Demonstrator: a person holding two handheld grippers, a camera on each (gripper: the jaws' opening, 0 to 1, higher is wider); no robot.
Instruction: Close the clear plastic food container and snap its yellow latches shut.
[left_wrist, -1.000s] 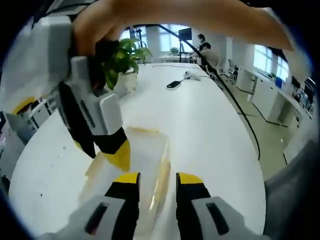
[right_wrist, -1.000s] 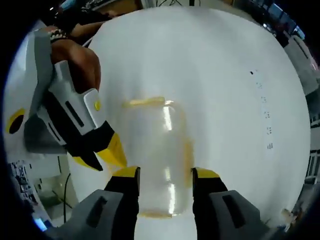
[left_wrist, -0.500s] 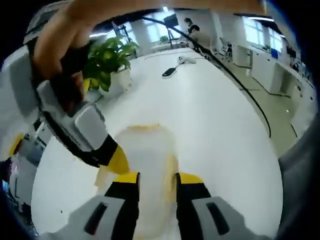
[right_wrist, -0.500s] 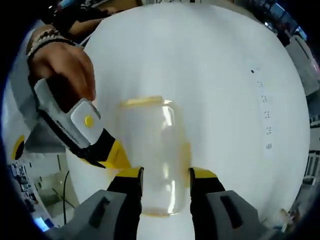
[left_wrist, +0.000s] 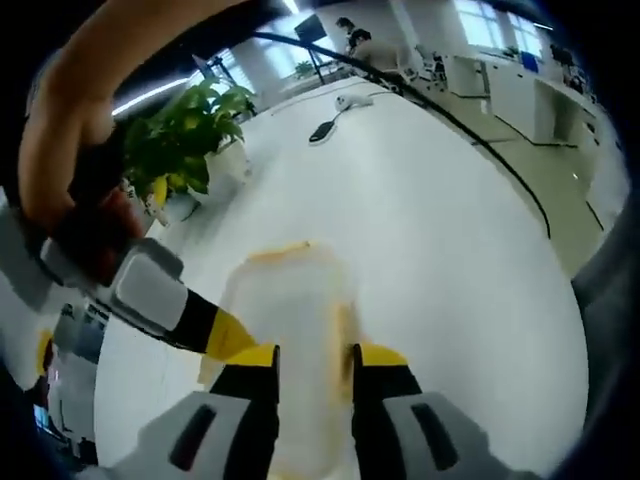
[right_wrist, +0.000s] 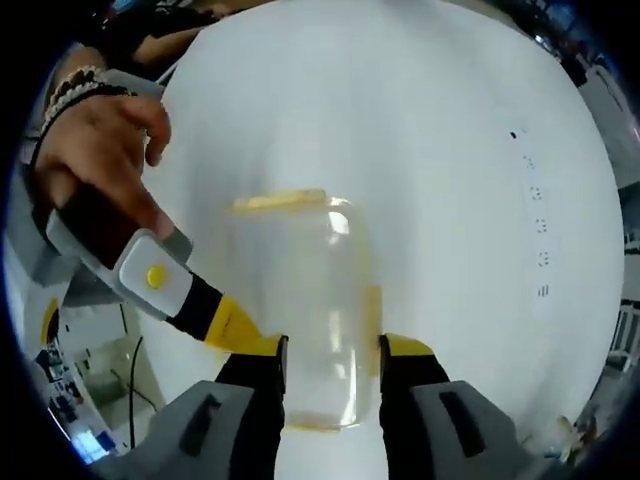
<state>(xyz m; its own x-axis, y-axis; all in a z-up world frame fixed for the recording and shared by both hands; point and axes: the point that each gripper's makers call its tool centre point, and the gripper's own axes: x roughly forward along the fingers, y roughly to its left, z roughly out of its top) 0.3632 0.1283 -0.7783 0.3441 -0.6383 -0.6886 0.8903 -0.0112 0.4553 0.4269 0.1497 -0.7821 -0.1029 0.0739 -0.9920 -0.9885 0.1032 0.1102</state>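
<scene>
Left gripper view: the left gripper (left_wrist: 313, 362), grey with black-and-yellow jaw tips, has its jaws parted with the clear rectangular plastic food container (left_wrist: 290, 330) between and just beyond them, resting on the round white table (left_wrist: 450, 260). Whether the tips touch the container walls I cannot tell. A yellow latch (left_wrist: 280, 250) lies along the container's far edge. The right gripper (left_wrist: 215, 335), held by a hand, angles in from this claw's left, its yellow tip against the container's side. A green potted plant (left_wrist: 185, 150) stands well beyond.

Right gripper view: the right gripper (right_wrist: 330, 352) straddles the container (right_wrist: 300, 320), jaws spread either side of it; contact is unclear. The left gripper (right_wrist: 225, 325) enters from the left, its tip just beside the container's near left corner.

Risk, as a judgement: the light container may skid or tip on the smooth table if one claw pushes a latch unbraced, and a misaligned lid would stop the latches snapping.
</scene>
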